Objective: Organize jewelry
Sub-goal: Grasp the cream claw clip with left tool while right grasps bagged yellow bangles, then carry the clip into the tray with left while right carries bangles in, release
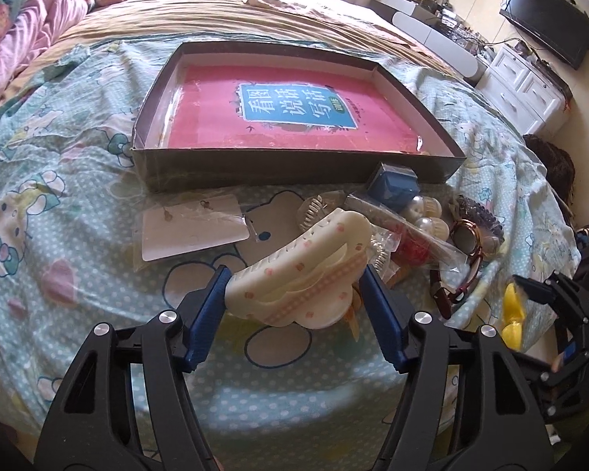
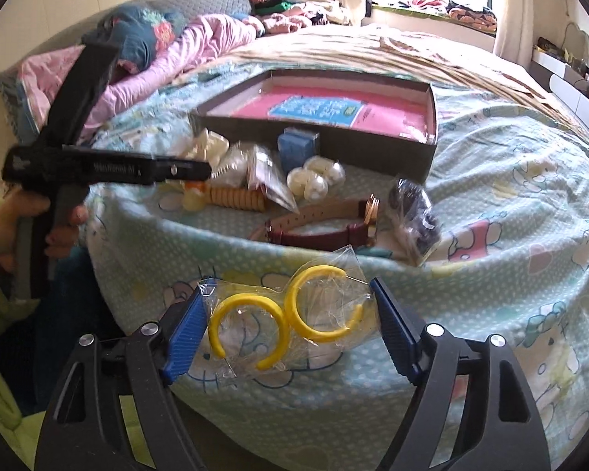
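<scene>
Hidden or unclear: your left gripper [image 1: 296, 274] covers the underside of the cream hair claw clip [image 1: 302, 271]; whether the clip is clear of the bedsheet [image 1: 59, 235] you cannot tell. Bagged pieces in the pile are too crumpled to name.
Cut off: your right gripper [image 2: 290, 316] is seen from its own camera only as two blue fingers; in the left view only its dark body shows at the edge.
Left claw: about half open, both pads pressed on the clip's sides.
Right claw: fairly wide, pads against the edges of a clear bag [image 2: 286, 314] holding two yellow hoop earrings [image 2: 284, 320].
Box: dark shallow cardboard tray [image 1: 294, 165] on the bed, holding only a pink book [image 1: 294, 114].
Loose pile, just in front of the tray: blue ring box [image 1: 392, 186], pearl clips [image 1: 432, 216], maroon-strapped watch [image 2: 322, 223], bag of dark beads [image 2: 416, 216], earring card [image 1: 192, 223].
</scene>
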Demonstrator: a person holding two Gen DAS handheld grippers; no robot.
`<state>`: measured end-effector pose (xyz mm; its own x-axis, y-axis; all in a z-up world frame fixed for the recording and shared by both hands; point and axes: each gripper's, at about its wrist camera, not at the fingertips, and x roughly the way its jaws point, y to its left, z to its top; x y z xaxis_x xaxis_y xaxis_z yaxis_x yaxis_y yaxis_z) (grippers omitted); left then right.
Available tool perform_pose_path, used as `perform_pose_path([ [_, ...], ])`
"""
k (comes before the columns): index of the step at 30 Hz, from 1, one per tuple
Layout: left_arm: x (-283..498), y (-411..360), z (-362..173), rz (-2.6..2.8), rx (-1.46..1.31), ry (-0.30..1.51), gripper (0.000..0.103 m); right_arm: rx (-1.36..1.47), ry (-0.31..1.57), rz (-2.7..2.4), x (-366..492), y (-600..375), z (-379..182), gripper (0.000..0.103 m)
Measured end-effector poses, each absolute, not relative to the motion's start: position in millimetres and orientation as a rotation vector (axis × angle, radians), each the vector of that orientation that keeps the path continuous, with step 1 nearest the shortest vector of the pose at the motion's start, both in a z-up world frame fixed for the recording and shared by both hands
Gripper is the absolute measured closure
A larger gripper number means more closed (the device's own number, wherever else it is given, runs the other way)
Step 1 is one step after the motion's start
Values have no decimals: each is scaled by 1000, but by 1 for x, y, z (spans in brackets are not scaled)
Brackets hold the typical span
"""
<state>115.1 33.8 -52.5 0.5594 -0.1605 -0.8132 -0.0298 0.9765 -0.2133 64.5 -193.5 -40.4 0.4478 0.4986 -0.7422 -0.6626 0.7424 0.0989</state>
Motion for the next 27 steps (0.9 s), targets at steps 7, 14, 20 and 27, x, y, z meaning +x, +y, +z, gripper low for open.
perform_pose_path([
  [7,105,38,-34,-67,-213,915,44,-202,789,702,74,-198,-21,26],
  [14,106,47,-18,-38,-236,881,44,-190,748,684,91,-193,-8,26],
  [20,112,53,-9,-22,-260,865,44,-162,711,683,111,-186,7,26],
  [27,125,57,-2,-9,-276,849,44,-163,678,683,132,-176,21,26],
])
